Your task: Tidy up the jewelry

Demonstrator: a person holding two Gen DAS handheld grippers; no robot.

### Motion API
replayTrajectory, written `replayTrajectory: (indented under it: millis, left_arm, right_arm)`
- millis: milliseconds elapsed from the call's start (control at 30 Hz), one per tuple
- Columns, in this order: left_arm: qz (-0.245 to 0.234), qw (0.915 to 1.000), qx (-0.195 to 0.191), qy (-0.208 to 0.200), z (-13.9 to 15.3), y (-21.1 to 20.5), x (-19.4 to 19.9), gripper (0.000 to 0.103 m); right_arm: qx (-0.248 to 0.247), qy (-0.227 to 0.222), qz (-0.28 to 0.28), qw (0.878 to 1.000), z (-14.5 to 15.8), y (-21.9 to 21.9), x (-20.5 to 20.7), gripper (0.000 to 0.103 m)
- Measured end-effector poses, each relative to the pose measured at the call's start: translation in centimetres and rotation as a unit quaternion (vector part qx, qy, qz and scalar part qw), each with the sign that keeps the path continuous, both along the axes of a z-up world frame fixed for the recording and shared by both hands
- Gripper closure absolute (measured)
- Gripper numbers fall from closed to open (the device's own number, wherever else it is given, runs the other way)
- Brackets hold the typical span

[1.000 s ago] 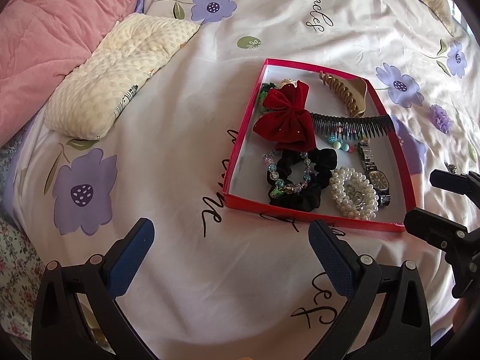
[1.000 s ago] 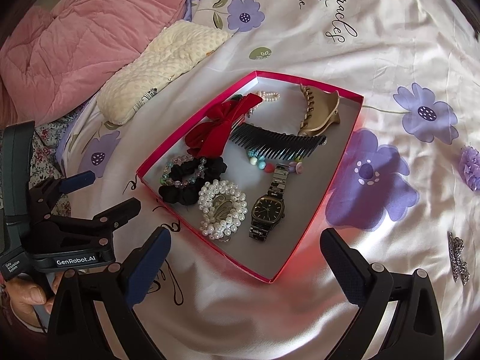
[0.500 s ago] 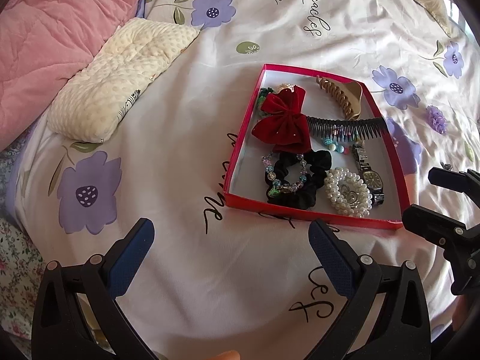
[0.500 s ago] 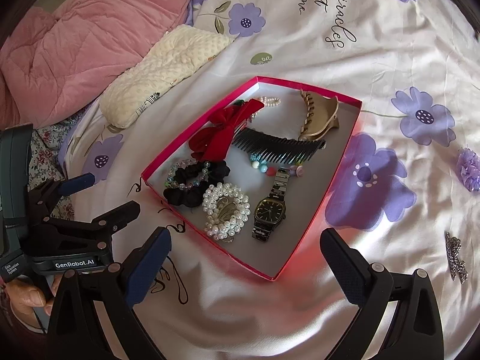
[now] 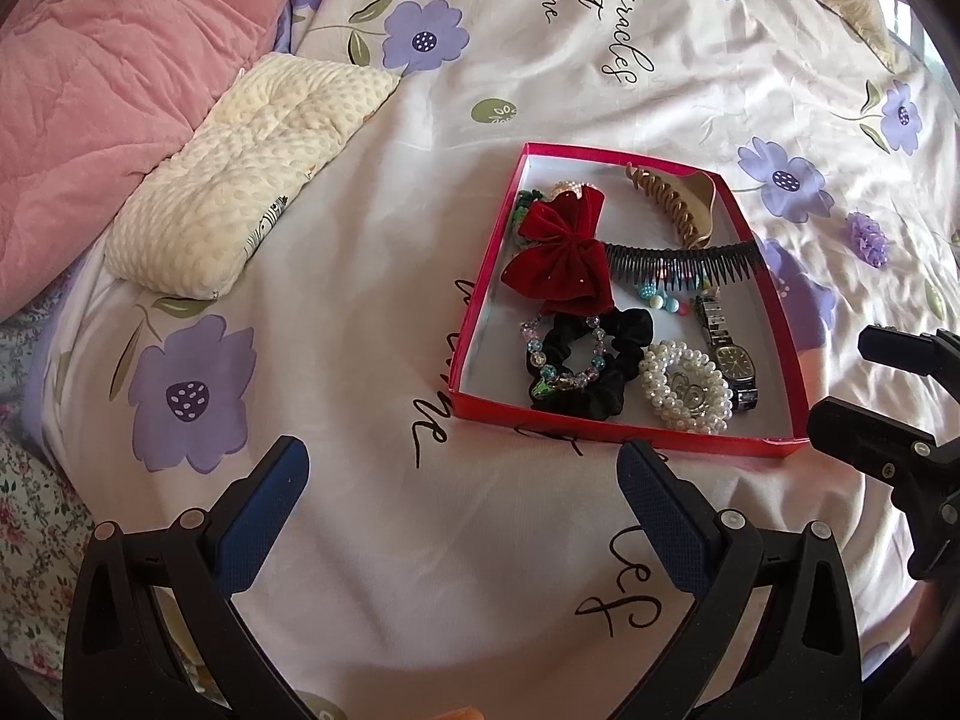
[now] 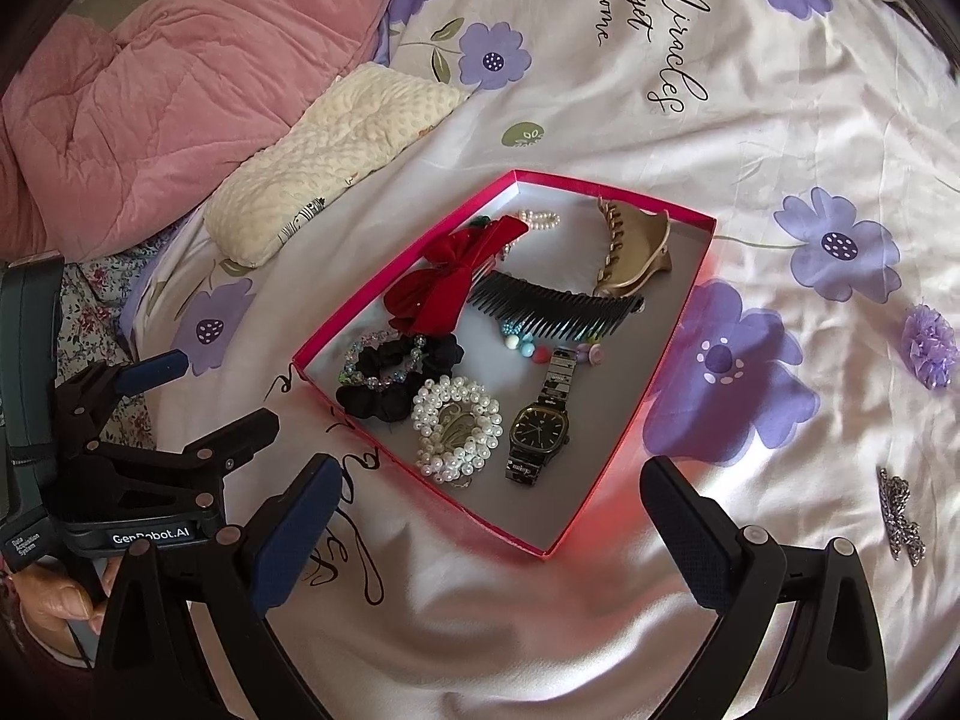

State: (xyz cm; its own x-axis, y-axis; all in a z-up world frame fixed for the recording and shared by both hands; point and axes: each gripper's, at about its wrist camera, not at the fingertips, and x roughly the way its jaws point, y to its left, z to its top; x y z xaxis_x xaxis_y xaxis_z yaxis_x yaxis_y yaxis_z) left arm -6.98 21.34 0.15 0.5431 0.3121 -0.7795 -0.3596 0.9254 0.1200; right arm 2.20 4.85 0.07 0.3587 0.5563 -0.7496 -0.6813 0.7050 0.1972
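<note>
Jewelry lies gathered in a shallow red cardboard box with a pale grey floor (image 6: 672, 294), set on a white bedspread printed with purple flowers and black script (image 6: 780, 120). Contents noted in the right wrist view: a dark red velvet bow (image 6: 447, 282), a long black plastic comb (image 6: 555, 309), a tan claw hair clip (image 6: 630, 246), a black fabric scrunchie (image 6: 390, 384) with a bracelet of clear coloured beads (image 6: 375, 360) lying across it, a white pearl cluster bracelet (image 6: 459, 426), and a metal-band wristwatch with a dark face (image 6: 540, 420). Two pieces lie outside the box on the bedspread, well apart from it: a small purple fabric flower (image 6: 930, 345) and a silver sparkly brooch-like piece (image 6: 900, 516) (its exact type is too small to tell).

The left gripper (image 5: 462, 504) hovers over bare bedspread just short of the box's near wall, fingers spread wide and holding nothing. The right gripper (image 6: 492, 516) is likewise wide apart and empty, above the box's near corner.

Judgement: the step in hand appears to be the gap between placements, with most items already boxed and two outstanding. The next move likely calls for the right gripper to swing toward the silver piece, the nearer stray, descend with fingers straddling it, and pinch low against soft fabric without gathering cloth.
</note>
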Motion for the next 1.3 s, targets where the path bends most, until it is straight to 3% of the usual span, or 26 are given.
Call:
replayTrajectory:
  millis: [1300]
  left_arm:
    - [0.004, 1.0, 0.009, 0.002, 0.03, 0.4, 0.39, 0.0]
  right_arm:
    - [-0.001, 0.003, -0.002, 1.0, 0.13, 0.08, -0.03, 0.002]
